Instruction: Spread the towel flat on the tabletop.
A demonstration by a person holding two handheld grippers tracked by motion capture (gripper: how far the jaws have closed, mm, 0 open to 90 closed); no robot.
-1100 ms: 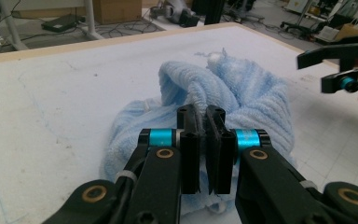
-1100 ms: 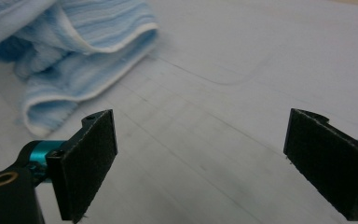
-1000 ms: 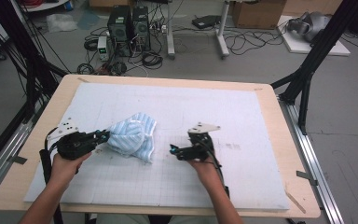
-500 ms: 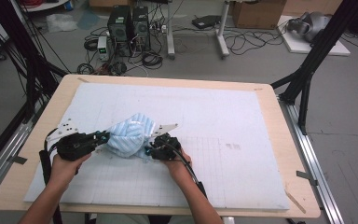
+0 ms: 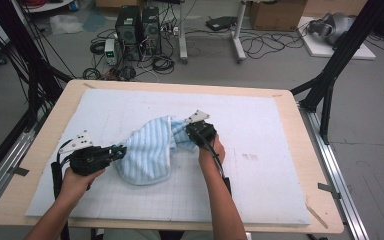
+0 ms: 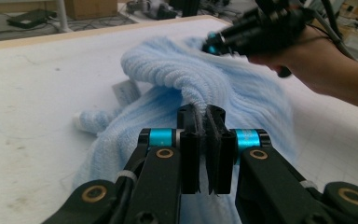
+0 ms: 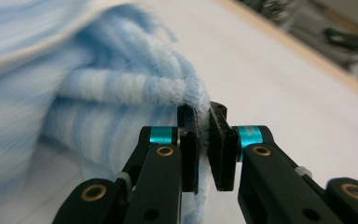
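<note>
**Both tongs now hold the striped cloth**

The light blue striped cloth (image 5: 152, 150) lies bunched near the middle of the tabletop (image 5: 280, 200), on its white mat. The left tongs (image 5: 121, 150) are clamped on its left edge, as they were a second ago. The right tongs (image 5: 192, 131), which stood apart and well away from the cloth a second ago, have come across and have just been closing; they now pinch a fold at its right side (the cloth is plainly between the pads (image 7: 189, 140)). With two edges gripped, I judge the cloth is ready to be pulled open and spread.
</note>
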